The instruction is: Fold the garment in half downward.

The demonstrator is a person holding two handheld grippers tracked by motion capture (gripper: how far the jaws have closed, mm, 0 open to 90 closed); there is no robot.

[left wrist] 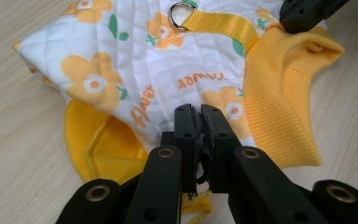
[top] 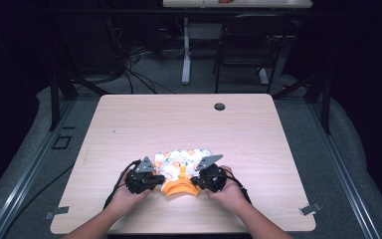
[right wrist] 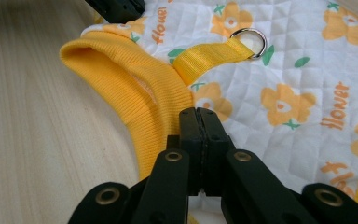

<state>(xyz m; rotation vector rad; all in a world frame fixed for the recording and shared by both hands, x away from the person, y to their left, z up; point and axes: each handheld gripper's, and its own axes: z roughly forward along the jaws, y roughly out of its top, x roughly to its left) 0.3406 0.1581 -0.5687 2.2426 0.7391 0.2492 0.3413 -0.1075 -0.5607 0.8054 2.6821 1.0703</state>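
A small white quilted garment [top: 184, 158] printed with orange flowers lies on the table near its front edge. It has a yellow ribbed collar [top: 179, 188] and a yellow strap with a metal ring [left wrist: 182, 14]. My left gripper [top: 162, 181] is shut on the garment's near edge by the collar [left wrist: 279, 93], with the cloth pinched between its jaws [left wrist: 199, 112]. From the other side, my right gripper [top: 194, 181] is shut on the garment where the collar [right wrist: 130, 79] meets the quilted cloth [right wrist: 298, 70]; its tips [right wrist: 199, 114] are pressed together. The ring [right wrist: 249, 39] lies flat on the cloth.
The wooden table [top: 129, 124] has a round cable hole [top: 220, 106] at its far middle. Metal clips sit at the front corners [top: 309, 209]. A black chair [top: 248, 45] and a white table leg [top: 186, 50] stand beyond the table.
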